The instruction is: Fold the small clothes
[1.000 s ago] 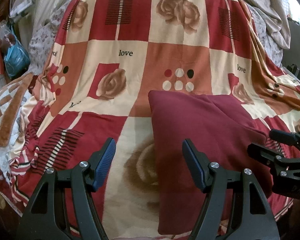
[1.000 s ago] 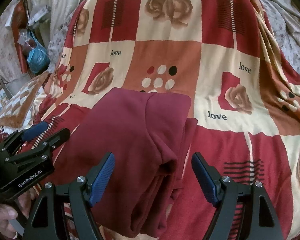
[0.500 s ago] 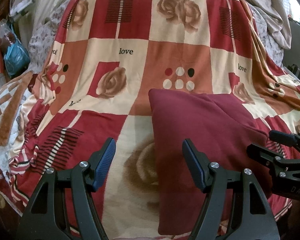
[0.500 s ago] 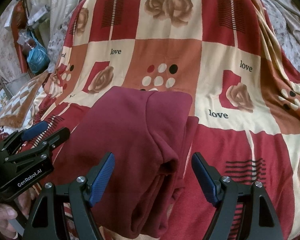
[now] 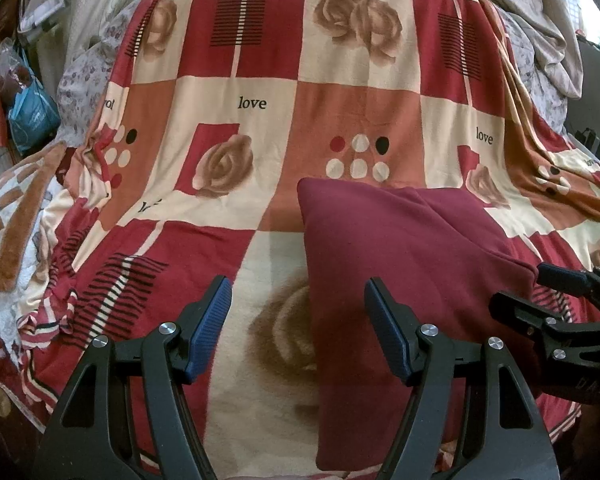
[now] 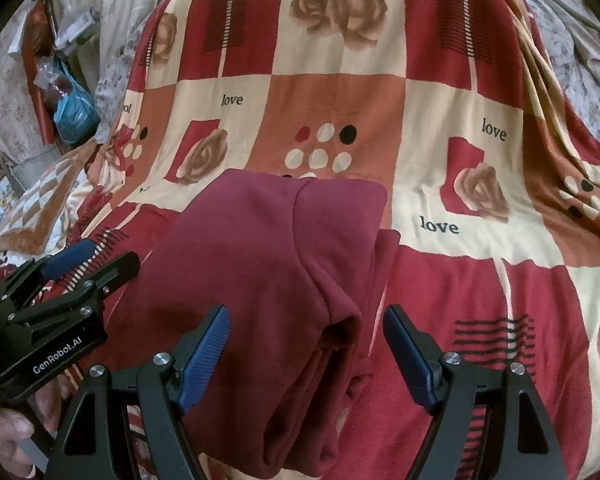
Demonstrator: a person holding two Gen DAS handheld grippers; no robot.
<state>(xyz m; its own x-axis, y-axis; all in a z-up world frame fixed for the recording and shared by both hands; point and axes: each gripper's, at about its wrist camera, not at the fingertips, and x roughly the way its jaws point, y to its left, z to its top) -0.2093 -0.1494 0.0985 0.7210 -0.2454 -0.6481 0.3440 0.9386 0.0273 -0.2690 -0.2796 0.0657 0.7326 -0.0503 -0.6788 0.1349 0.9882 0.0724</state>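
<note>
A folded maroon fleece garment (image 6: 268, 280) lies flat on the bed's red-and-cream patchwork blanket with rose prints (image 5: 340, 100), toward the near edge. The left tongs (image 5: 298, 328) hang above its left border, blue pads apart and clamped on nothing, with the cloth at three o'clock of them. The right tongs (image 6: 306, 354) hover over its folded right edge, likewise spread and empty. A blue plastic bag (image 6: 74, 114) sits at ten o'clock beside the bed.

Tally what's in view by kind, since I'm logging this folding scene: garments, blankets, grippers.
Maroon garment: 1, lying partly folded
Patchwork blanket: 1, under the garment
Grippers: 2, left gripper and right gripper, both open and empty
Total: 4
</note>
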